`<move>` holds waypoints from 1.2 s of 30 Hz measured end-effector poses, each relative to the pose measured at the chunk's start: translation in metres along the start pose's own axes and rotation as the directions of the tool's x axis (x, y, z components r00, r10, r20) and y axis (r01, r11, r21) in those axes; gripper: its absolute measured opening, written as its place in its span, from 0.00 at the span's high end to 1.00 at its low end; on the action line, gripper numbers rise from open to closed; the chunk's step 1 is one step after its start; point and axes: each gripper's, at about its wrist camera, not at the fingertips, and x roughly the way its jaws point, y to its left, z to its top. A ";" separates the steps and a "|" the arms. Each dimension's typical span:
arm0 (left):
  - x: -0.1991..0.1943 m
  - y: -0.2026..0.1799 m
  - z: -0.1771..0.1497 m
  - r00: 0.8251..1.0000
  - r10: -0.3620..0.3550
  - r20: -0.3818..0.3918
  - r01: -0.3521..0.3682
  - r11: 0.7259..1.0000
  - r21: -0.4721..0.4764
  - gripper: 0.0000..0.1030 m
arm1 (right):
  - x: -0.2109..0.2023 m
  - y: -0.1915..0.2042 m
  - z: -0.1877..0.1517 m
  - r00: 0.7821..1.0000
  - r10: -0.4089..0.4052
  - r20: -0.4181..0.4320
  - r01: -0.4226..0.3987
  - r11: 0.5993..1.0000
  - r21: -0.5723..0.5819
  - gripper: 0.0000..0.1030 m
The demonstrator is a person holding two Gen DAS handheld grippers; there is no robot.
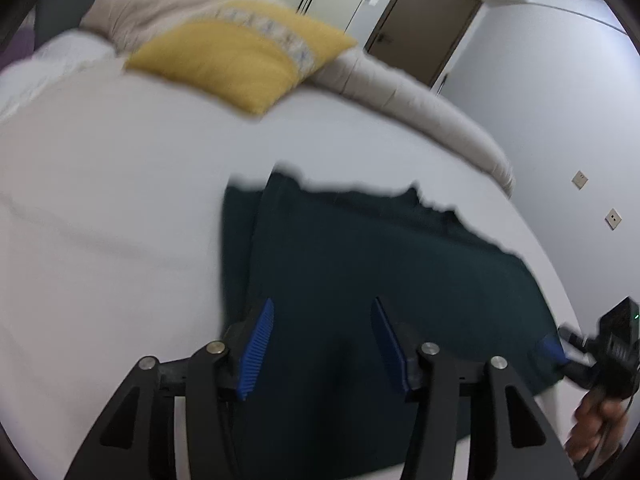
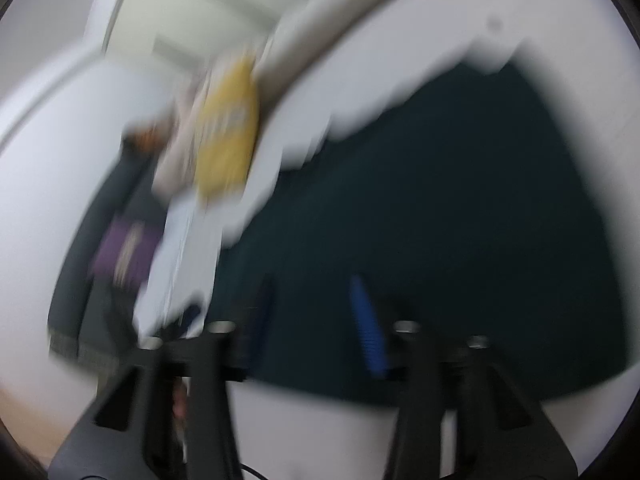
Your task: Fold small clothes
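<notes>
A dark green garment [image 1: 380,264] lies spread flat on the white bed [image 1: 120,208]. My left gripper [image 1: 322,344] hovers over its near part with the blue pads wide apart and nothing between them. My right gripper [image 1: 560,350] shows at the garment's right edge in the left wrist view. In the blurred right wrist view the same garment [image 2: 440,208] fills the middle, and my right gripper [image 2: 316,328] is open above its near edge.
A yellow pillow [image 1: 240,60] and a beige blanket [image 1: 168,4] lie at the head of the bed. A rolled beige cover [image 1: 432,116] runs along the far side. A brown door [image 1: 424,20] and grey wall stand beyond.
</notes>
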 end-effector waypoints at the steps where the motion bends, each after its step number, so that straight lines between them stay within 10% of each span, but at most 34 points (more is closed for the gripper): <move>1: 0.004 0.005 -0.005 1.000 -0.015 -0.021 0.014 1.000 -0.008 0.50 | 0.019 -0.001 -0.012 0.997 -0.028 -0.069 0.028 1.000 -0.010 0.57; 2: 0.006 0.013 -0.010 0.999 -0.036 -0.037 0.035 0.999 -0.017 0.58 | 0.024 -0.005 -0.020 0.996 -0.065 -0.064 0.063 0.998 -0.031 0.75; 5: -0.017 0.029 -0.004 0.998 -0.067 -0.019 0.065 0.993 -0.096 0.63 | 0.000 -0.027 -0.015 0.997 -0.074 0.016 0.073 0.994 0.077 0.76; 8: -0.042 0.047 0.004 0.997 -0.011 0.074 0.021 0.990 -0.138 0.23 | -0.040 -0.021 -0.006 0.967 -0.225 0.124 0.217 0.973 0.073 0.69; 11: -0.030 0.074 0.009 0.997 -0.056 0.047 0.067 0.962 -0.264 0.18 | -0.053 0.001 -0.002 0.978 -0.145 0.150 0.141 0.989 0.038 0.41; 17: 0.017 0.073 0.018 0.971 -0.229 -0.063 0.194 0.918 -0.346 0.19 | 0.023 0.058 0.005 1.000 0.001 0.023 0.000 0.999 -0.035 0.41; 23: 0.044 0.072 0.022 0.952 -0.270 -0.143 0.192 0.893 -0.408 0.71 | 0.074 0.090 0.001 0.993 0.098 -0.059 -0.099 0.995 -0.009 0.41; 29: 0.036 0.078 0.019 0.932 -0.348 -0.107 0.264 0.848 -0.459 0.83 | 0.139 0.114 0.023 0.985 0.121 -0.126 -0.124 0.992 -0.017 0.42; 36: 0.021 0.051 0.037 0.963 -0.248 -0.106 0.207 0.932 -0.296 0.84 | 0.214 0.111 0.030 0.971 0.062 -0.232 -0.066 0.998 -0.008 0.50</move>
